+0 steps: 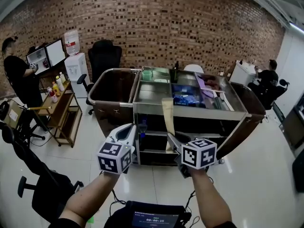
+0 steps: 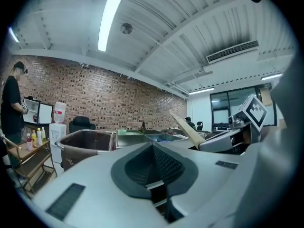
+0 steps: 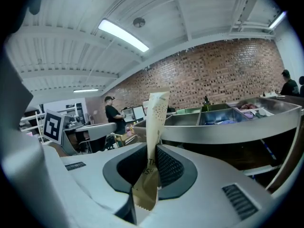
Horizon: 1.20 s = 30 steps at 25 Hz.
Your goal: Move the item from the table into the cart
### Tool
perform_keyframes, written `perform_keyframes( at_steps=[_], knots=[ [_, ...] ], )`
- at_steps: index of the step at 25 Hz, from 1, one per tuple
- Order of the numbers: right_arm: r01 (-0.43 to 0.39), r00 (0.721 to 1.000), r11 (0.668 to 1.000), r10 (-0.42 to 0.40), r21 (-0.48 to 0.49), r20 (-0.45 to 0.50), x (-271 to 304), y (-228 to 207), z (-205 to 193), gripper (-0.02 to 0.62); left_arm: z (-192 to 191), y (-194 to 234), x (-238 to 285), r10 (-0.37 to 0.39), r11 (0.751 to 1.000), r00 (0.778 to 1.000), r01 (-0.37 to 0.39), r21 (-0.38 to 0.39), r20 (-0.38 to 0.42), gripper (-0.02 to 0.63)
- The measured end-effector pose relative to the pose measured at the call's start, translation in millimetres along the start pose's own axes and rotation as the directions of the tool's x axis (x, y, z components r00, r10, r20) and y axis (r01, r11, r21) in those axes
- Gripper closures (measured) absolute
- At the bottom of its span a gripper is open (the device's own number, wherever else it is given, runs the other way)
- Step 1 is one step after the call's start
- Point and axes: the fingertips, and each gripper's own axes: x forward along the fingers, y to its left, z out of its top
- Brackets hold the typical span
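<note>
A tall tan paper packet (image 1: 167, 118) stands upright between the jaws of my right gripper (image 1: 172, 137), which is shut on its lower end. The right gripper view shows the packet (image 3: 156, 122) pinched between the dark pads (image 3: 168, 165). A steel cart (image 1: 190, 109) with several open bins stands just beyond both grippers, and a brown bag (image 1: 114, 91) hangs at its left end. My left gripper (image 1: 129, 128) is held beside the right one, a little to the packet's left. Its jaws (image 2: 153, 148) are shut with nothing between them.
The cart's bins hold blue packets (image 1: 187, 99), a green container (image 1: 147, 74) and purple items (image 1: 209, 85). A wooden shelf trolley (image 1: 59, 106) with bottles, a water dispenser (image 1: 76, 63), black chairs (image 1: 104, 56) and a person (image 1: 19, 77) are at the left. Another person (image 1: 270, 77) sits at the far right.
</note>
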Motion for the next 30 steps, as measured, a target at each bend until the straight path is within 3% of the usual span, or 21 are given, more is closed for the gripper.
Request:
perform_keyframes(
  at_steps=[6, 13, 20, 24, 30],
  knots=[
    [0.041, 0.999, 0.999, -0.041, -0.029, -0.014, 118, -56, 75, 0.552, 38, 86, 99, -0.036, 0.999, 0.999, 0.035, 0.019, 0.025, 0.601],
    [0.063, 0.997, 0.998, -0.063, -0.014, -0.034, 256, -128, 134, 0.552, 66, 183, 228, -0.083, 0.995, 0.996, 0.081, 0.062, 0.031, 0.601],
    [0.05, 0.992, 0.998, -0.054, -0.037, -0.117, 336, -199, 189, 0.552, 92, 218, 331, -0.085, 0.995, 0.996, 0.084, 0.055, 0.012, 0.601],
    [0.021, 0.973, 0.995, -0.042, -0.095, -0.229, 371, -224, 223, 0.552, 122, 236, 364, -0.065, 0.997, 0.998, 0.065, 0.036, 0.01, 0.601],
    [-0.032, 0.926, 0.991, -0.021, -0.133, -0.378, 434, -257, 210, 0.552, 116, 267, 410, -0.036, 0.999, 0.999, 0.036, 0.028, -0.004, 0.601]
  ],
)
